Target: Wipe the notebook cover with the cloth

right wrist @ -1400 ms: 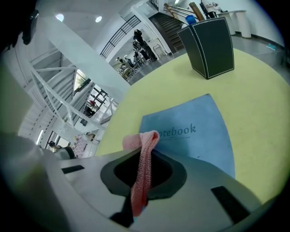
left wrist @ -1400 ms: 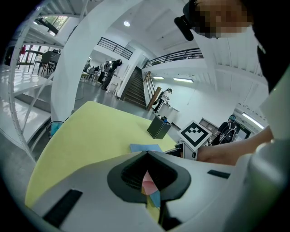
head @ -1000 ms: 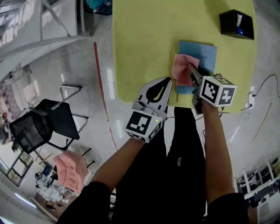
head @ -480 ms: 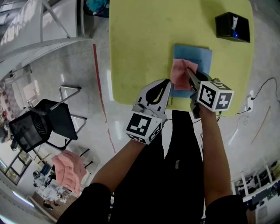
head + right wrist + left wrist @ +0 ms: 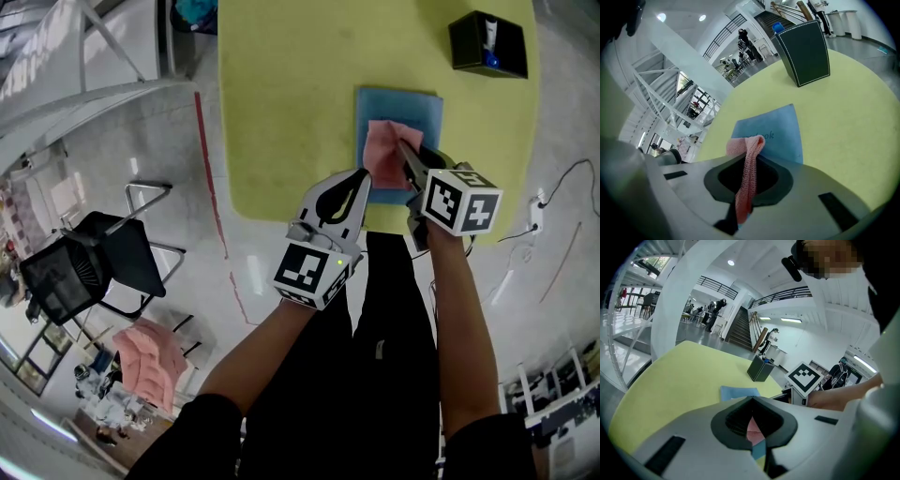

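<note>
right gripper [image 5: 401, 152], jaws clamped on a pink knitted cloth [image 5: 382, 157], rests it on the flat blue notebook [image 5: 414, 108], whose uncovered cover stretches toward 12 o'clock on the yellow table [image 5: 281, 103], while the left gripper [image 5: 357, 180] hovers closed and empty at 8 o'clock.

Head view: overhead, looking steeply down, farthest off. Both gripper views: low and close, facing along own jaws across the surface [image 5: 281, 94]. All three share notebook [image 5: 424, 108], cloth [image 5: 382, 155], black box [image 5: 487, 44].
</note>
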Action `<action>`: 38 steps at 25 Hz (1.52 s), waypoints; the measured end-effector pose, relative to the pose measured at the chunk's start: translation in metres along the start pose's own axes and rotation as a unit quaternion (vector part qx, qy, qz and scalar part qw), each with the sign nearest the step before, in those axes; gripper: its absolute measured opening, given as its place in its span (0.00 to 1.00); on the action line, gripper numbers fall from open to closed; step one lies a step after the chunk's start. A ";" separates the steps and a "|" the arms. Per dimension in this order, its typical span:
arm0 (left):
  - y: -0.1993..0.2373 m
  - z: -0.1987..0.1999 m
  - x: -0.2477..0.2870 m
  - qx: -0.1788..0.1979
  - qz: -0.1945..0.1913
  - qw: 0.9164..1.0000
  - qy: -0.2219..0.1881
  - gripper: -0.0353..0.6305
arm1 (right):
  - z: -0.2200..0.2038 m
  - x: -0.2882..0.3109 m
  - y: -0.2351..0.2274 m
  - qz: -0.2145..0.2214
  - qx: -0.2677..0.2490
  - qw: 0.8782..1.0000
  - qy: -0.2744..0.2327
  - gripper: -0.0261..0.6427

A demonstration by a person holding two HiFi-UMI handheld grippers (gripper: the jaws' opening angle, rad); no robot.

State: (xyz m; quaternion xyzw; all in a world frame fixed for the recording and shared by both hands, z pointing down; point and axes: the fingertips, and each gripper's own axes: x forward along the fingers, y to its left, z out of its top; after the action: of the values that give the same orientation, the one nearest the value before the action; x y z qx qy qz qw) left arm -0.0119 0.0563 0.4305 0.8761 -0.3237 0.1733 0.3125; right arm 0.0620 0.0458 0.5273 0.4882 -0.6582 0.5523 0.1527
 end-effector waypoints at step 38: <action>-0.055 0.006 0.030 0.014 -0.009 1.000 0.003 0.08 | -0.002 -0.045 -0.051 -0.011 0.006 1.000 -0.016 0.10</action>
State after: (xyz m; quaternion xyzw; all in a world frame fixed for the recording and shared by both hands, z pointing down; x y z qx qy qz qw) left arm 0.0476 0.0714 0.4169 0.8825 -0.3127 0.1777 0.3030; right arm 0.1240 0.0736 0.5244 0.5051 -0.6518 0.5465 0.1461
